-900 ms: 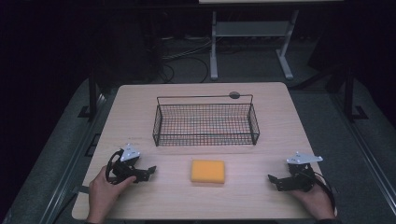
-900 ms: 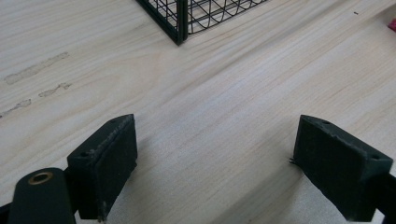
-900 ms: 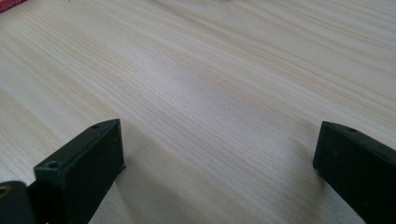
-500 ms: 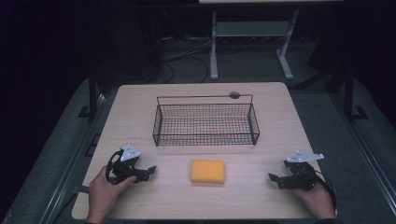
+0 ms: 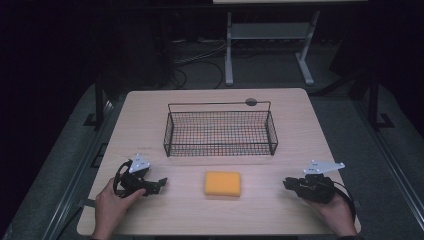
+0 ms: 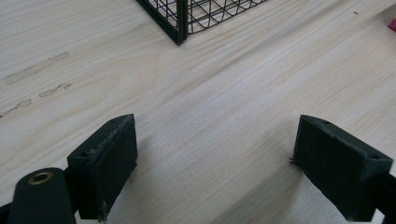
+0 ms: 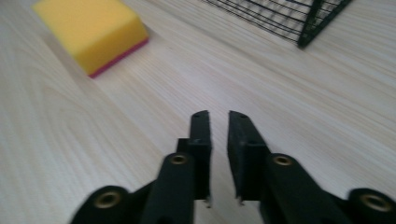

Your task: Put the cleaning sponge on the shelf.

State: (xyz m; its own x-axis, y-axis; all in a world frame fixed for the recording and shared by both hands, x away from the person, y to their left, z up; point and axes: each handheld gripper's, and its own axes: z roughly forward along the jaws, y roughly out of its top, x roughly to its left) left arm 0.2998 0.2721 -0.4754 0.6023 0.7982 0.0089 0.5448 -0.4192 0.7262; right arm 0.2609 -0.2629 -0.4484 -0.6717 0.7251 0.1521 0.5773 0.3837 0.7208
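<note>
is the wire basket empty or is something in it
Empty. In the high view the wire basket shows only bare table through its mesh, and the yellow sponge lies outside it, on the near side.

right gripper [image 5: 290,184] shifted slightly nearer sponge [image 5: 222,183]; left gripper [image 5: 157,184] barely moved, if at all.

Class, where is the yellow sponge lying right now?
In the high view the yellow sponge lies flat on the table, in front of the wire basket, between the left gripper and right gripper, touching neither.
</note>
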